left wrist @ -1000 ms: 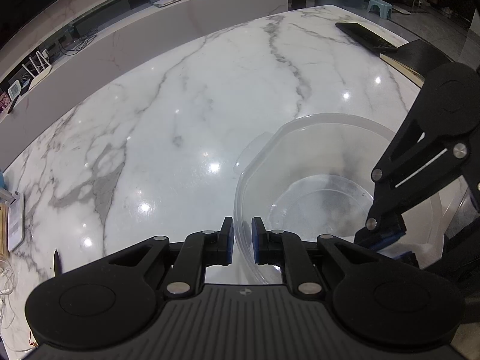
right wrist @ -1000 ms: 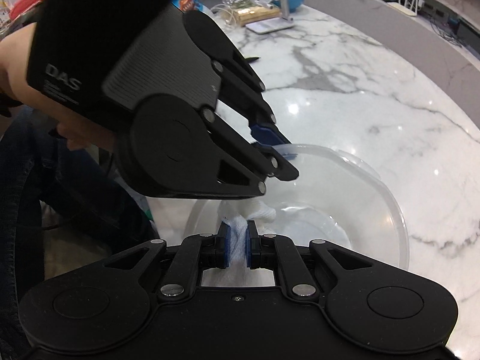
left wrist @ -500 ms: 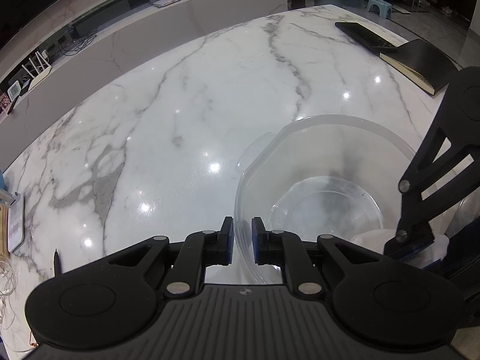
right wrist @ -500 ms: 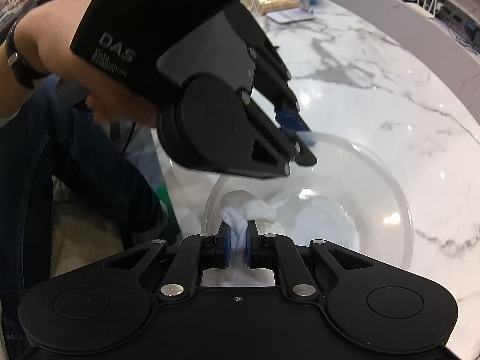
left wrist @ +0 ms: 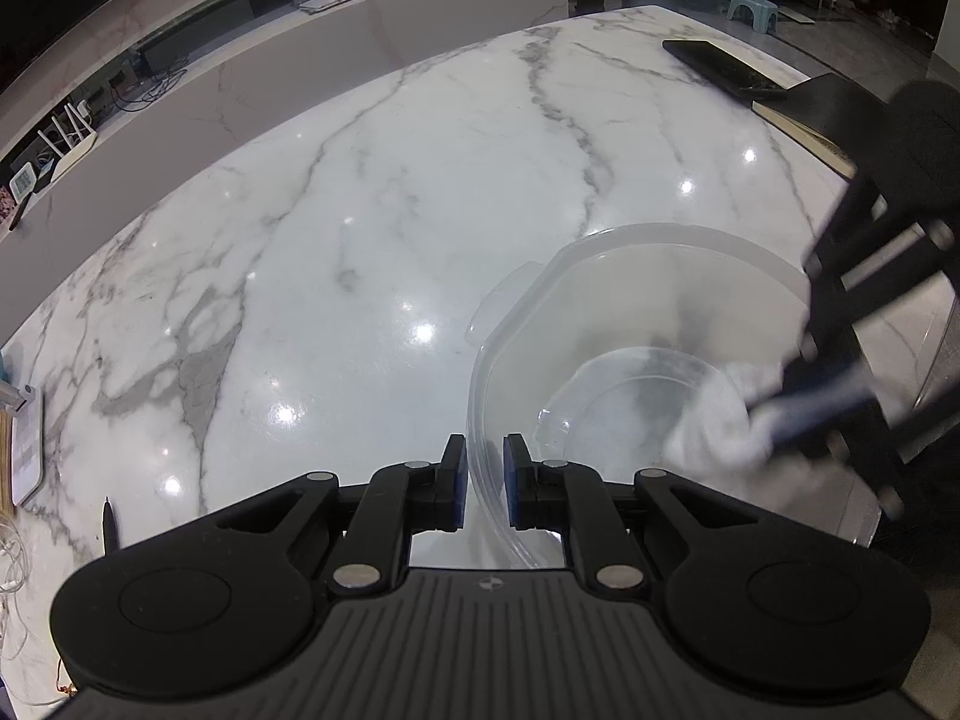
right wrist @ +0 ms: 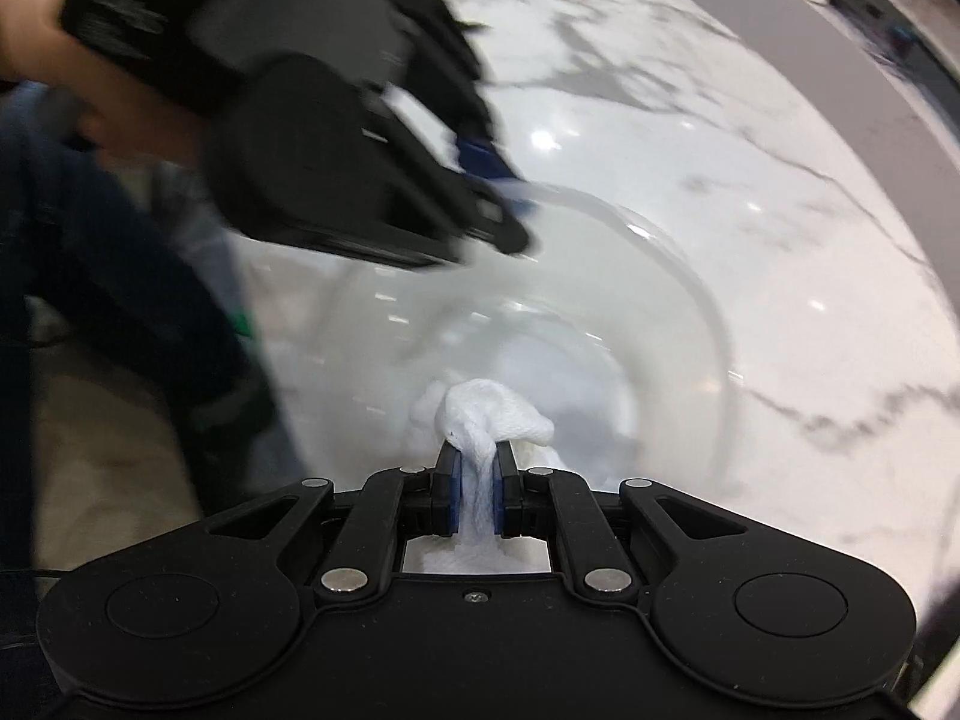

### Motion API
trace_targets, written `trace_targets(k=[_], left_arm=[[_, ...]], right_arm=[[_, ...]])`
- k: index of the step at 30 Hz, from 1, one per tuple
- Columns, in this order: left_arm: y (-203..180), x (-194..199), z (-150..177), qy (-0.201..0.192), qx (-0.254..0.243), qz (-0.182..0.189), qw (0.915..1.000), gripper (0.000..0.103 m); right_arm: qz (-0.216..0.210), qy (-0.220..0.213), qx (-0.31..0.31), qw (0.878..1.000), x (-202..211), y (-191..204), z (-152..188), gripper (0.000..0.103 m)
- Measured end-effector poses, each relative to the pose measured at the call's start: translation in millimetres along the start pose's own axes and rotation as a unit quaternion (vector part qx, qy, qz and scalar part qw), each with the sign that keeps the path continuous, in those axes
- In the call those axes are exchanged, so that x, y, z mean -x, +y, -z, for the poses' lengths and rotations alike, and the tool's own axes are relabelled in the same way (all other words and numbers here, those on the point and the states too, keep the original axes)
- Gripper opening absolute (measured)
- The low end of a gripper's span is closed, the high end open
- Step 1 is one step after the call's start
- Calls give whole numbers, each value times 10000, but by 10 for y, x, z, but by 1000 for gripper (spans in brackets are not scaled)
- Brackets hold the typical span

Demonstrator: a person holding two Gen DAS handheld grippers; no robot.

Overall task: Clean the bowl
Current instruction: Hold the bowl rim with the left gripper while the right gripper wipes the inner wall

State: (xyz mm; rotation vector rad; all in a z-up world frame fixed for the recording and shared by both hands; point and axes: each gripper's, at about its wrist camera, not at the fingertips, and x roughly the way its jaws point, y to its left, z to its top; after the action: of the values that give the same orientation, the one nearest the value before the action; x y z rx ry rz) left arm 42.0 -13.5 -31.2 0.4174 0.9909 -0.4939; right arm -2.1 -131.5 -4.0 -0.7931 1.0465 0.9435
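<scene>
A clear plastic bowl (left wrist: 660,312) stands on the white marble table (left wrist: 372,210). My left gripper (left wrist: 483,483) is shut on the bowl's near rim, one pad inside and one outside. My right gripper (right wrist: 476,489) is shut on a bunched white cloth (right wrist: 489,420) and holds it inside the bowl (right wrist: 678,324), against its lower wall. In the left wrist view the cloth (left wrist: 717,426) and the blurred right gripper (left wrist: 780,402) reach into the bowl from the right. The left gripper (right wrist: 480,192) shows blurred on the far rim in the right wrist view.
A black phone (left wrist: 723,67) and a dark notebook (left wrist: 828,120) lie at the far right of the table. A pen (left wrist: 110,525) and a white device (left wrist: 27,450) lie at the left edge. The person's arm and legs (right wrist: 120,252) are at the left in the right wrist view.
My right gripper has swept the cloth across the inside of the bowl, from the near side wall toward the bottom. My left gripper has kept its hold on the rim.
</scene>
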Motion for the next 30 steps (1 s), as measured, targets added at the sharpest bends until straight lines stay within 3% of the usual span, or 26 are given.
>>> trace_targets(k=[8,14,23,30], left_arm=[[7,-3,7,-7,-6,-1,10000,11],[-15,1,9,-17,-22,-20,10000,11],[-3,-17,-2,-21,-33,-25,10000,11],[9,-26,-11,-20,-49,-24,10000,11]], right_arm=[[689,-409,-625,9948,5,-274,13,8],[863,-786,-874,9893,-39,-278,-94,8],[769,-1393,-920,9830,-88,-142,-331,8],[634,-1574,-825,9820,-68,-59,-391,8]])
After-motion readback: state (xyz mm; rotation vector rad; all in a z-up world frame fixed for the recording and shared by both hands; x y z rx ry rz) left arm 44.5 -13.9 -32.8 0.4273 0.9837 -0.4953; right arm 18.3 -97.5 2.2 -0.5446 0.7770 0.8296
